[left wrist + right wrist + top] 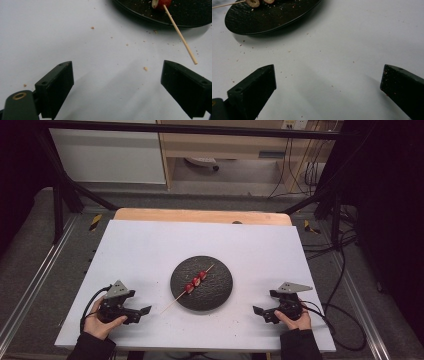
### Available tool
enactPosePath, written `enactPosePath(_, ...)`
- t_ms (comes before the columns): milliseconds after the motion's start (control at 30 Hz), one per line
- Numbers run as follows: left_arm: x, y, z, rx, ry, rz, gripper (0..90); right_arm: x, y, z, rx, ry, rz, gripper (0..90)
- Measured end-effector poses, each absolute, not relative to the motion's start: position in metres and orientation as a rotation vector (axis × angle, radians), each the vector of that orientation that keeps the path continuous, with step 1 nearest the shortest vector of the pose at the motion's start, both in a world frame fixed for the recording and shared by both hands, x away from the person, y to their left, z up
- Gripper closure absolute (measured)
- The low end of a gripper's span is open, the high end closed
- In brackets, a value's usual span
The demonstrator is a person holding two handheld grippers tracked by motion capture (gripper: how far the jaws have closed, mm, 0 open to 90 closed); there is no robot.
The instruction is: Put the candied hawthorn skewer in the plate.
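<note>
A round black plate [218,292] lies at the middle of the white board. Across it rests a wooden skewer [196,281] with three red pieces, its bare end sticking out over the plate's near-left rim. My left gripper [145,310] rests at the front left, jaws open and empty, pointing toward the plate. In the left gripper view the skewer's stick [180,37] ends just beyond the right jaw, apart from it, and the plate [140,11] is at the top. My right gripper [256,310] rests at the front right, open and empty, with the plate [262,21] at upper left in its view.
The white board [150,250] covers a wooden table [200,215]. Small crumbs [145,68] dot the board near the plate. Black cables [345,330] trail off the right side. Dark frame bars [60,195] stand beyond the far corners.
</note>
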State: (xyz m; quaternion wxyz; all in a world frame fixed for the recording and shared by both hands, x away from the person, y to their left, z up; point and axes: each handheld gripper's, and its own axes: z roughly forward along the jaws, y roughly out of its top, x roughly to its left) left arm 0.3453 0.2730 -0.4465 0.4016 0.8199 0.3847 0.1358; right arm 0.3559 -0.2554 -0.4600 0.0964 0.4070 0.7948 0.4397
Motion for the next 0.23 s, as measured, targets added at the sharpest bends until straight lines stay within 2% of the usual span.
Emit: enactPosePath(233,0.3458,0.2736,-0.4487,2.069,0.974,0.338,11.0,0.3562,-0.2556,-0.4600,1.201,2.361,1.297,0.7)
